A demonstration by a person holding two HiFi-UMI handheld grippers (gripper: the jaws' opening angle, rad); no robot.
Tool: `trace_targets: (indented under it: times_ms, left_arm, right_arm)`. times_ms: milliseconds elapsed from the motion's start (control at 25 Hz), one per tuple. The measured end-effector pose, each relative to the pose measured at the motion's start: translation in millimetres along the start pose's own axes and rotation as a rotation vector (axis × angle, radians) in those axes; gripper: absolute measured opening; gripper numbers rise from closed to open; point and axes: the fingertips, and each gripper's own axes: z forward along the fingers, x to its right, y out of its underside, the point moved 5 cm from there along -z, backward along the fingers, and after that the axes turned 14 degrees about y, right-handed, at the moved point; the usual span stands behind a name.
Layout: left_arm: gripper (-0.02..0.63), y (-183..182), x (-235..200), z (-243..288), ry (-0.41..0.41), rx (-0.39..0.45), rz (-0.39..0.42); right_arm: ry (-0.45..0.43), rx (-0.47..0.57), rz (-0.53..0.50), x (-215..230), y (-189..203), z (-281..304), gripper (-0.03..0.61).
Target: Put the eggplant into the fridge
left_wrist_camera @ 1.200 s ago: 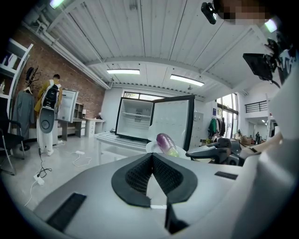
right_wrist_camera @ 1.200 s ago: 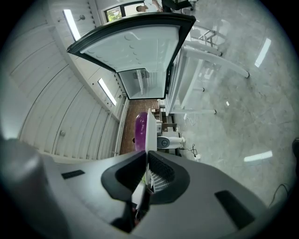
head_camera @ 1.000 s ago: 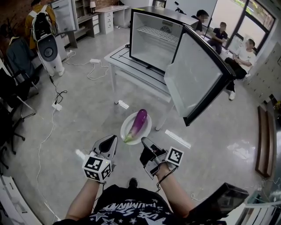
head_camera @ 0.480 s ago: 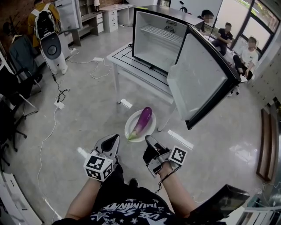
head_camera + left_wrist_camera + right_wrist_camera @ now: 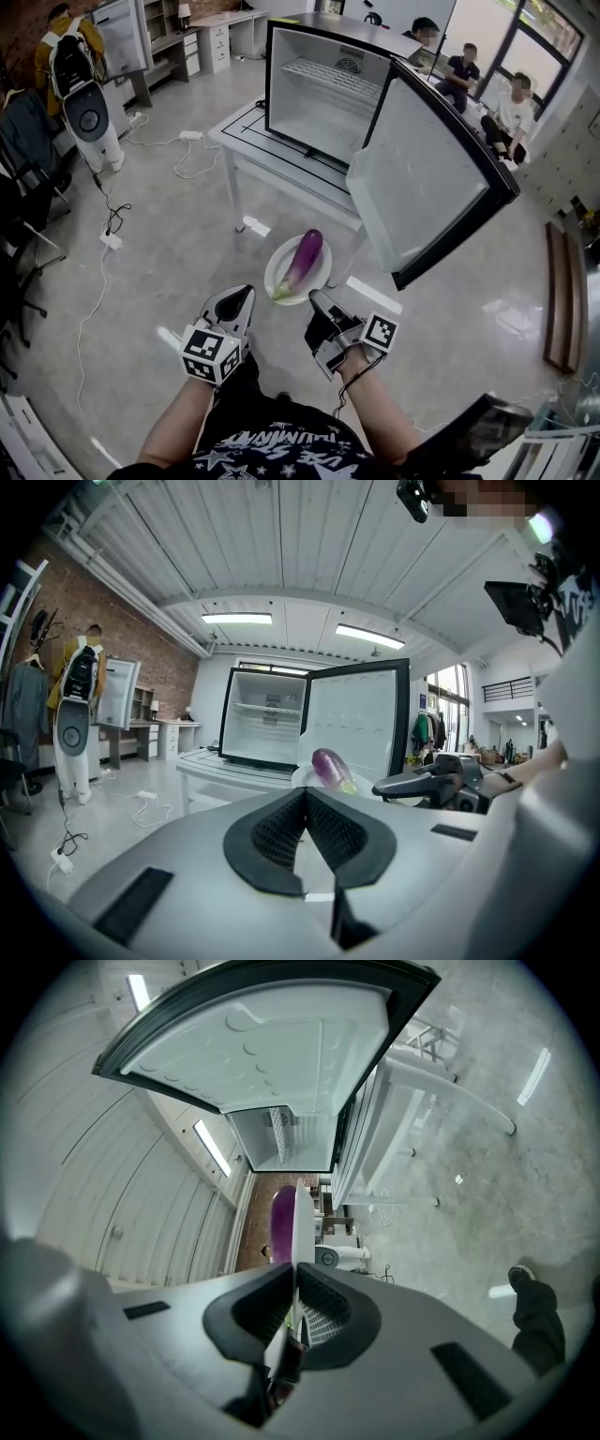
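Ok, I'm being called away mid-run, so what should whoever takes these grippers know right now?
Right gripper: shut on the rim of the round white plate, which carries the long purple eggplant.
Left gripper: shut, holding nothing, beside the plate.
White fridge with a black frame: on the white table ahead, door wide open.
Done: plate is off the ground.
Left: get the eggplant into the fridge.

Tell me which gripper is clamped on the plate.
Right gripper: the plate rim stands edge-on between its jaws. Left gripper: jaws meet, nothing between.
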Motion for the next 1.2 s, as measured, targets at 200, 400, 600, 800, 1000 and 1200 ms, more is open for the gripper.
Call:
trace_targets:
  times_ms: [200, 400, 600, 800, 1000, 1200]
  left_arm:
    - [0.009, -6, -34, 22, 0.039, -0.009, -0.004]
    - [0.009, -21, -78, 44, 0.069, -0.014, 0.001]
    - [0.009, -34, -117, 68, 0.102, -0.019, 0.008]
    - [0.009, -47, -153, 88, 0.143, -0.026, 0.013]
    - [0.009, -56, -188, 104, 0.172, -0.029, 0.010]
    - [0.009, -65, -216, 116, 0.197, -0.022, 0.010]
  right_arm:
    - [0.006, 0.035, 0.011, -4, -19, 30, 0.020]
    - [0.018, 0.061, 0.006, -12, -39, 67, 0.020]
    - [0.016, 0.099, 0.012, -20, -60, 101, 0.020]
    - [0.020, 0.142, 0.024, -26, -78, 133, 0.020]
    - [0.021, 0.178, 0.030, -34, -91, 162, 0.020]
    - [0.030, 0.212, 0.040, -35, -101, 183, 0.020]
